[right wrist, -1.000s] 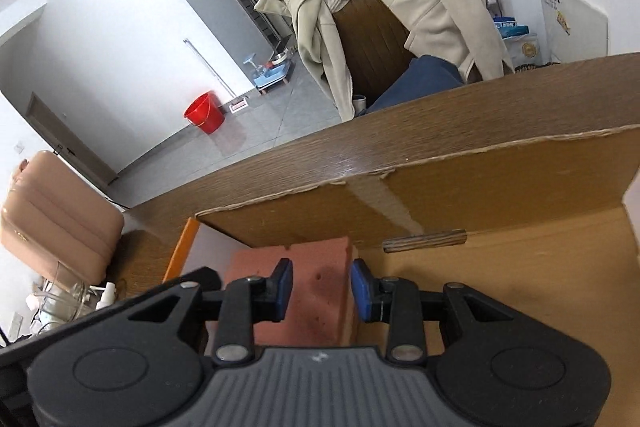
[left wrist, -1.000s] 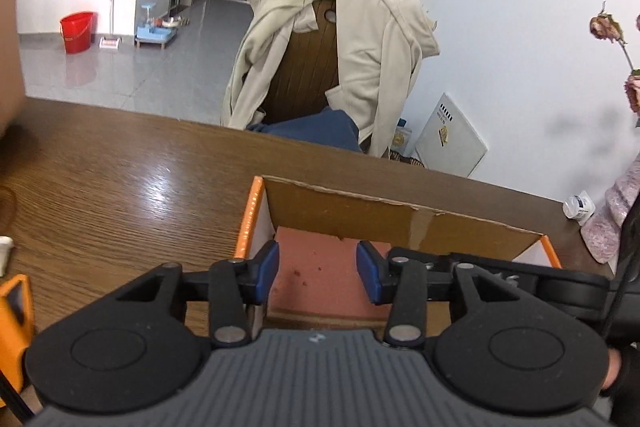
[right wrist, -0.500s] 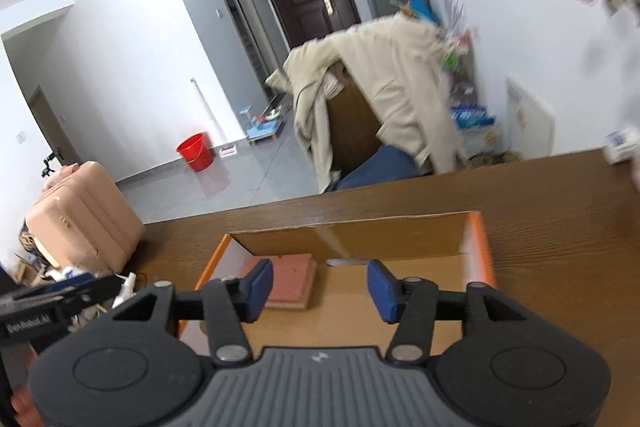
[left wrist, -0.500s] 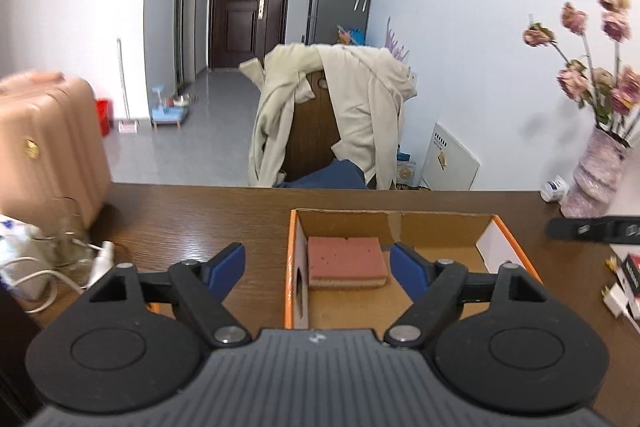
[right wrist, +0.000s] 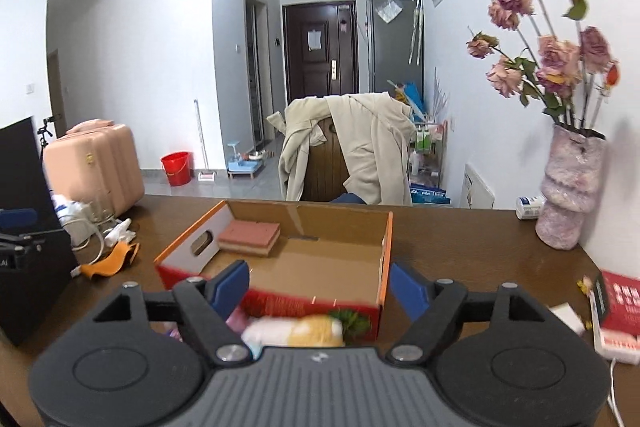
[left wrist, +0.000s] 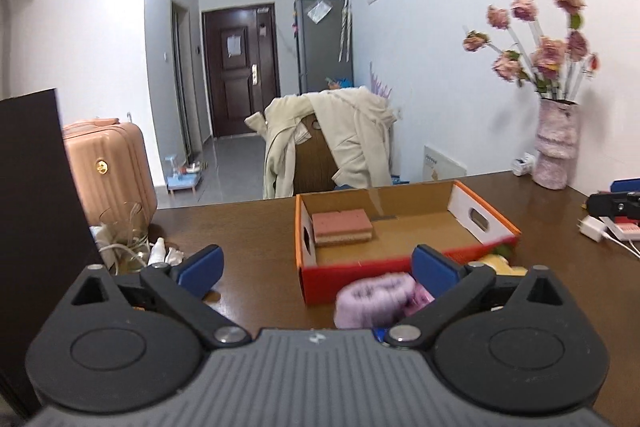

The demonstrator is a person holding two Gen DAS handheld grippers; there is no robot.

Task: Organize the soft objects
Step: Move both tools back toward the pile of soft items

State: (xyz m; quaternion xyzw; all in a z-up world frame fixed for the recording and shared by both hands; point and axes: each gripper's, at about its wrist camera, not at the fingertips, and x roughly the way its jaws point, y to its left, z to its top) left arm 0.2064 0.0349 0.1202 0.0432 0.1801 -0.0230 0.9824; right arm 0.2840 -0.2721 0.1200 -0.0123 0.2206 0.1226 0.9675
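Left gripper point(left wrist: 316, 269) first: its jaws have just been opening and now stand spread wide, nothing pressed between the blue pads point(left wrist: 202, 265), only tabletop and the near wall of the cardboard box point(left wrist: 360, 277) showing in the gap. Right gripper point(right wrist: 320, 285) likewise: jaws have just been opening, set well apart, gripping nothing, with the box's open interior seen between them.

Everything hangs off that box, orange-edged and red on its near side, sitting on the dark wooden table point(right wrist: 460, 239). Inside it, in the far left corner, lies the pink sponge point(left wrist: 342, 225), flat on the cardboard floor and tight against the walls; the rest of the floor is bare cardboard. Just in front of the box's near wall, outside it, sits a fuzzy lilac knitted piece point(left wrist: 376, 299), and beside that, toward the box's right end, a cream-and-yellow soft toy with a green tuft point(right wrist: 304, 331); both are blurred and partly hidden by the gripper bodies.

Left of the box: an orange scrap point(right wrist: 110, 261) and white cables point(right wrist: 86, 223) on the table. Right of the box, by the wall, a pink vase of dried roses point(right wrist: 570, 187). Behind the box, a chair draped with a beige coat point(right wrist: 360, 147).
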